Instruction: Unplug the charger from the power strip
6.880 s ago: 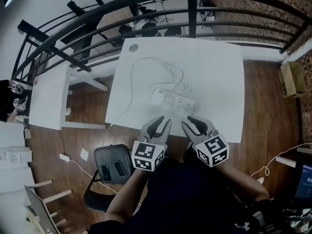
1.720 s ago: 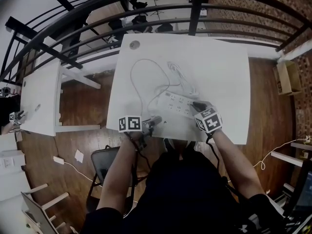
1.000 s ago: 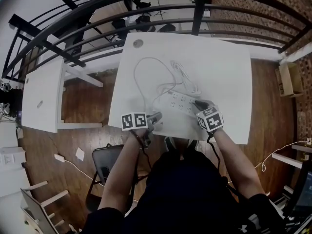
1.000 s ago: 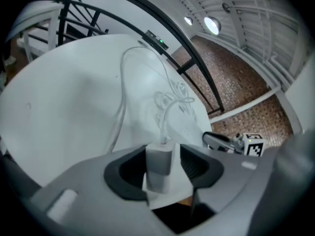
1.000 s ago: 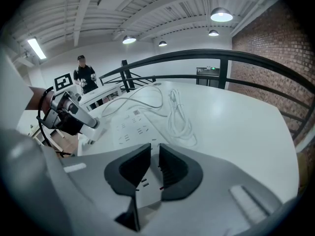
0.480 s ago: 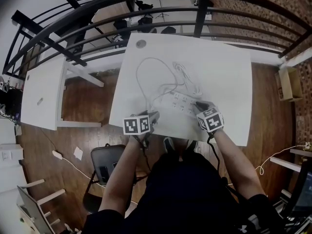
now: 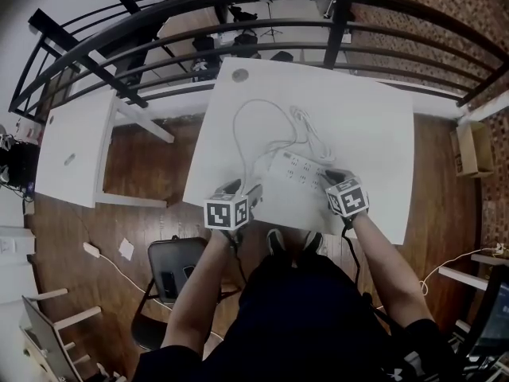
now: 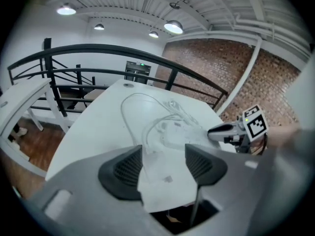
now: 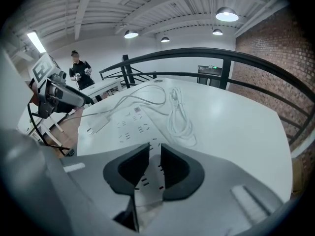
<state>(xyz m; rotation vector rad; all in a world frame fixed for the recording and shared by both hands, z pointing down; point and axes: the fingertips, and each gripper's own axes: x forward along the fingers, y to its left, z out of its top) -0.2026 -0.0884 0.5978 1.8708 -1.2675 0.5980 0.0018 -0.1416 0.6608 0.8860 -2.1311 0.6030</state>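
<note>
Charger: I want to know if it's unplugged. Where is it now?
In the right gripper view the charger lies on the table just left of the power strip, prongs showing, unplugged.

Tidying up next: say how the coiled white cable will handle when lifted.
Probably floppy: the coiled white cable lies in loose, uneven loops on the table. Likely light, being thin. Gripped at one point, the loops may sag apart.

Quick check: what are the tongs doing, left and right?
Left tongs: opening wide, empty.
Right tongs: opening, gap narrow, over the white rectangular plastic power strip, gripping nothing.
</note>
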